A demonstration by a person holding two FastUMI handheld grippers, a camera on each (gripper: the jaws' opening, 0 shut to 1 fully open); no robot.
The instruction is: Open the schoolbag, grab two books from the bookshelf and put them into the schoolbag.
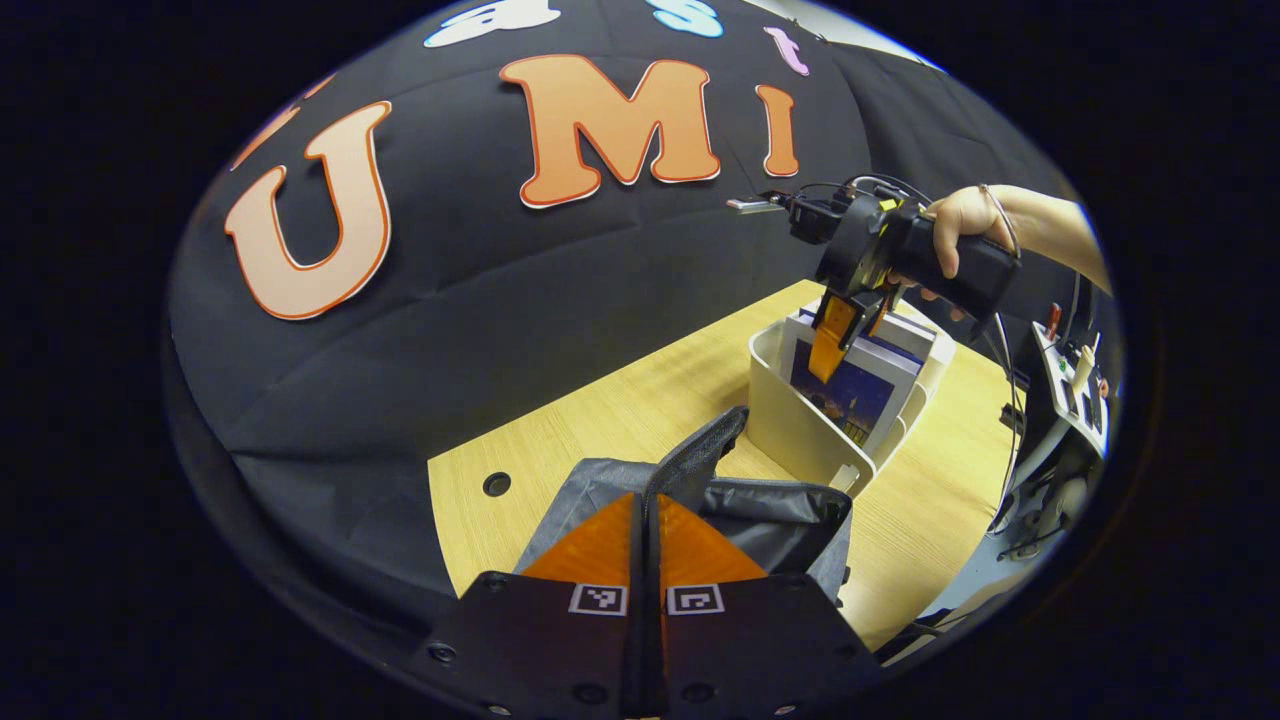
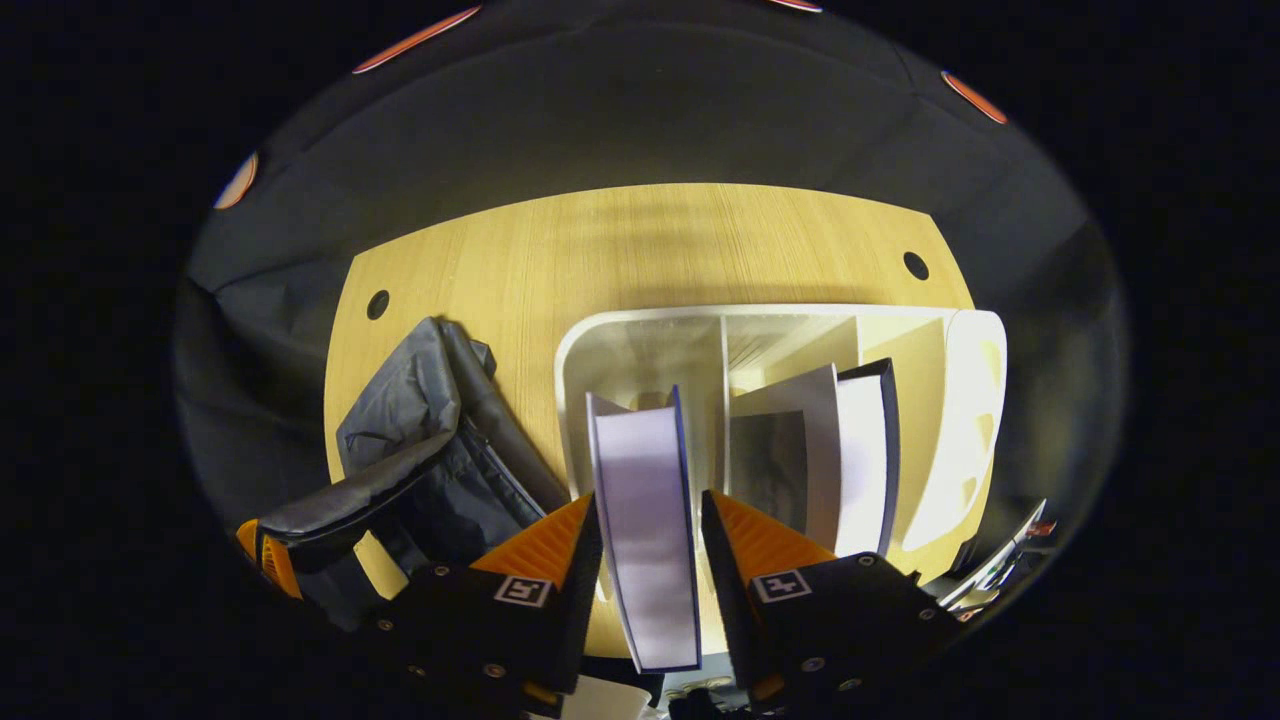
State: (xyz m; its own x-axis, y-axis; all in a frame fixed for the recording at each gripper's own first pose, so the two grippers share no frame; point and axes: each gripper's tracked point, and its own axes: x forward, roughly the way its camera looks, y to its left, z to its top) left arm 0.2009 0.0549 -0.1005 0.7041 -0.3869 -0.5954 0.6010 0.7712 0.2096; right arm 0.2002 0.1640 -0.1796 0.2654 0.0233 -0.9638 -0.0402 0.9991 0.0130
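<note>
The bag (image 2: 420, 460) lies on the table (image 2: 640, 250) just left of the shelf (image 2: 975, 400), and its flap looks lifted, so the opening step seems done or nearly so. The left gripper (image 1: 646, 545) has its fingers closed together on the raised edge of the bag's flap (image 1: 700, 450), apparently holding it open. No book looks to be in the bag yet, so both transfers are left.

The right gripper (image 2: 650, 545) is down over the shelf with its fingers part-open, one on each side of the first book (image 2: 645, 520). They sit close against its covers, but I cannot tell whether they press on it yet. In the left gripper view the same gripper (image 1: 835, 340) hangs over the shelf (image 1: 800, 420), held by a hand (image 1: 960, 230).

The book stands upright in the shelf's left compartment, page edges facing up toward the camera. Its long axis runs from the near side of the shelf toward the far wall. A second book (image 2: 860, 450) leans in the next compartment, tilted to the right.
</note>
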